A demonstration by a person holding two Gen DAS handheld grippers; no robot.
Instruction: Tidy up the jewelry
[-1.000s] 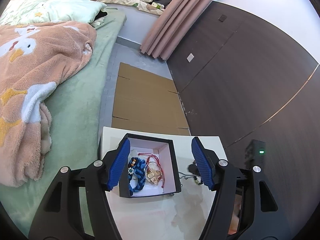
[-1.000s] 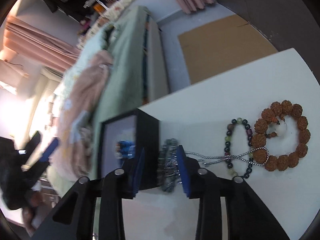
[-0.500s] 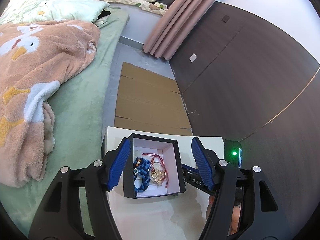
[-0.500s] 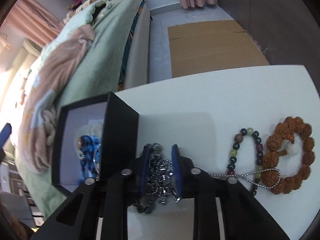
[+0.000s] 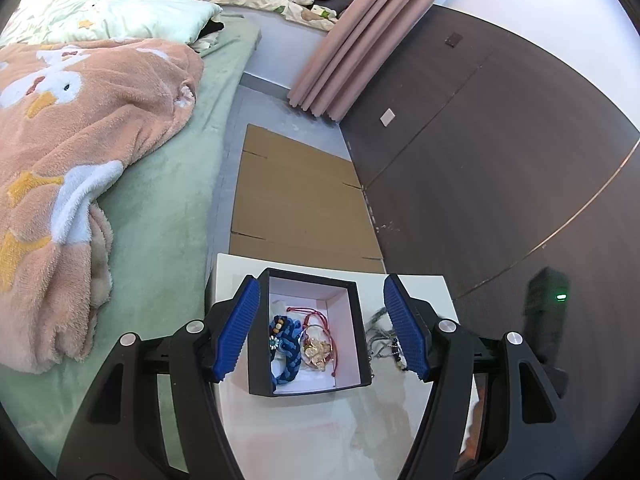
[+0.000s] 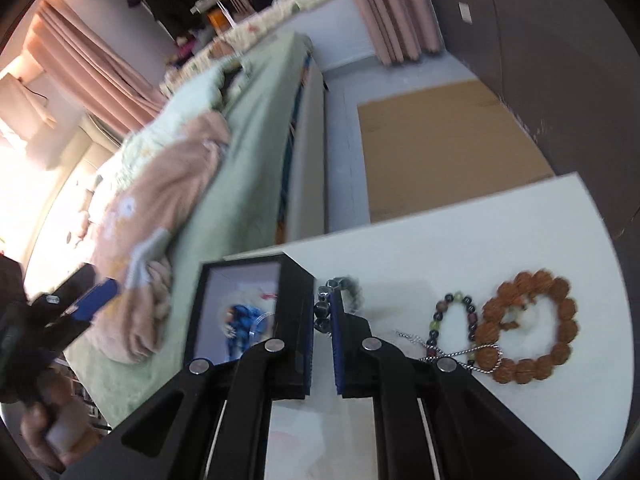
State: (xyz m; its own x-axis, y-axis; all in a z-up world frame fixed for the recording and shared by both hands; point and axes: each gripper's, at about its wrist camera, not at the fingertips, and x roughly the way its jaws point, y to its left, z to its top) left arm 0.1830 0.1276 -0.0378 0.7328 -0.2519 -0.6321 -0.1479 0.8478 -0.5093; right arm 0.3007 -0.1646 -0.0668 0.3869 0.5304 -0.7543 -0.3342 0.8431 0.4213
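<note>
An open black box point(image 5: 354, 320) with a white inside stands on the white table point(image 5: 320, 420). In it lie a blue braided bracelet point(image 5: 286, 344) and a red cord with a gold charm point(image 5: 318, 350). My left gripper point(image 5: 320, 280) is open, one finger on each side of the box and clear of it. In the right wrist view my right gripper point(image 6: 323, 300) stands beside the box point(image 6: 296, 320), its jaws closing with a dark beaded chain point(image 6: 344, 286) pinched between them. The silver tail point(image 6: 460, 358) of the chain trails right across the table.
A multicoloured bead bracelet point(image 6: 452, 320) and a large brown bead bracelet point(image 6: 532, 328) lie on the table point(image 6: 440, 264) to the right. A green bed with a pink blanket point(image 5: 80, 160) runs along the left. Flat cardboard point(image 5: 296, 200) covers the floor beyond, and a dark wall point(image 5: 480, 160) stands to the right.
The right gripper's jaws have narrowed onto the beaded chain and the gripper has risen, so the bunch of beads is drawn up. The left gripper and the box have not moved.
</note>
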